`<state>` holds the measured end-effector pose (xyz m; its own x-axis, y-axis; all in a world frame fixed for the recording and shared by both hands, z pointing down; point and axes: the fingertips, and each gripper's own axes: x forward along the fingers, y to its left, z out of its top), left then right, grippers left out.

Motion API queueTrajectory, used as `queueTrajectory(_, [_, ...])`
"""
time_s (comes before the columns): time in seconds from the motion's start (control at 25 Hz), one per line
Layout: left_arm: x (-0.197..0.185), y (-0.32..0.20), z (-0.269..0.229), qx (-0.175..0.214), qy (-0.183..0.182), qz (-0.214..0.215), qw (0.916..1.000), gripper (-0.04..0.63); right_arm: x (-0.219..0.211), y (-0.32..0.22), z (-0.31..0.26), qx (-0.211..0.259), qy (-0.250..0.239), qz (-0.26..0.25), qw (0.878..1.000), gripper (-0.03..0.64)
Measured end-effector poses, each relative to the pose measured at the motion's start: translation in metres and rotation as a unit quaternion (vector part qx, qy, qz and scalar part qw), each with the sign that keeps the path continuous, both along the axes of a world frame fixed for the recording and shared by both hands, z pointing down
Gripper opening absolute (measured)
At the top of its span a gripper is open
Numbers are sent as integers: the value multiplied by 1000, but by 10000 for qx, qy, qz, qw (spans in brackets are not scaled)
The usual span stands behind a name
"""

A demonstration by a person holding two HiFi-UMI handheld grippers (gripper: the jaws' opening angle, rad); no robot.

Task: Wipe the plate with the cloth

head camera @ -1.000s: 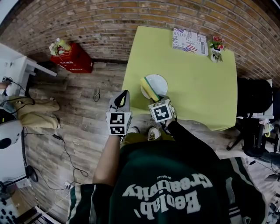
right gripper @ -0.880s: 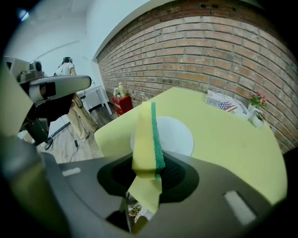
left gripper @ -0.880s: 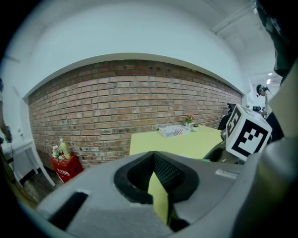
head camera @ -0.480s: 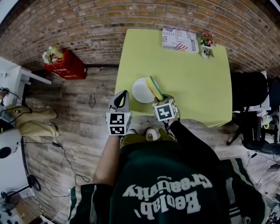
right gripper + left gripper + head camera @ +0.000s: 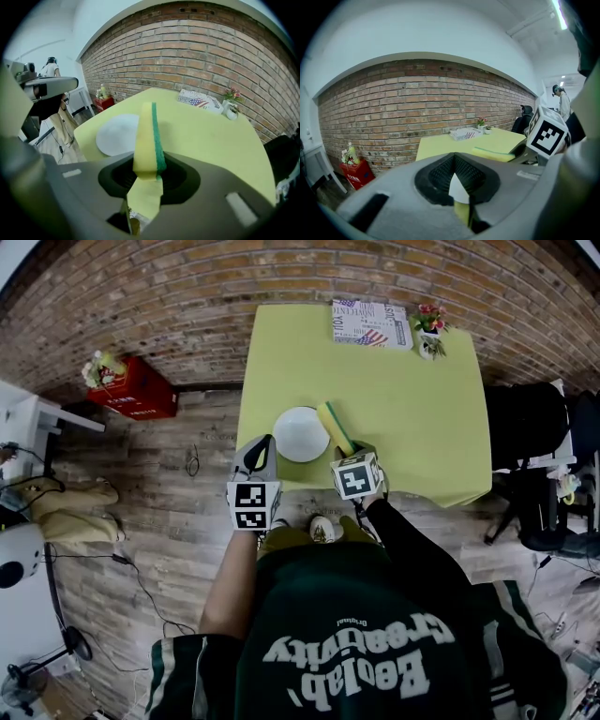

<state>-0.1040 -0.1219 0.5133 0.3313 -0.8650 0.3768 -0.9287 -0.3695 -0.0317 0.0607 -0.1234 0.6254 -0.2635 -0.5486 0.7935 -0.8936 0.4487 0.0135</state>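
The right gripper (image 5: 147, 180) is clamped on a sponge (image 5: 146, 140), yellow with a green scouring face. It stands in for the cloth here and is held on edge, so its long side juts forward out of the jaws. The left gripper (image 5: 457, 185) has its jaws drawn together on nothing; only a sliver of white shows through the narrow gap between them, which I take to be the plate (image 5: 301, 434) beyond. Seen from the head view, the sponge sits just to the right of the plate, close to its rim or perhaps slightly over it, but whether the two touch cannot be told. The left gripper's tip points in just beside the plate's near-left rim, apparently clear of it. The plate lies flat on the yellow-green table (image 5: 412, 418), close to the near edge and toward the table's left side. A printed box or book (image 5: 372, 324) and a small flower pot (image 5: 429, 334) sit well beyond the plate at the far edge. The step in hand looks like bringing the sponge to the plate, with the wiping itself not under way. The next move probably calls for turning the sponge so a broad face meets the plate, then sweeping leftward across it. The left gripper may need to steady the rim, since a light plate near the table edge could slide.
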Motion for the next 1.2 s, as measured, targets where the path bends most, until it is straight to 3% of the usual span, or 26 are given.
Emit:
queueTrajectory(0.28, [-2,5,1,16,-7,-38,10000,3,-24,6,-12,81,-476,-132,9987,123])
queueTrajectory(0.76, [-29,22,5,-51,-62,-353,9993,3,-102,53,-3,-300,-681,-1265,9892,127])
queueTrajectory(1.2, [-31,26,9,-70,-48,-370,9993,3,-93,55,3,-340,-496,-1162,9914,127])
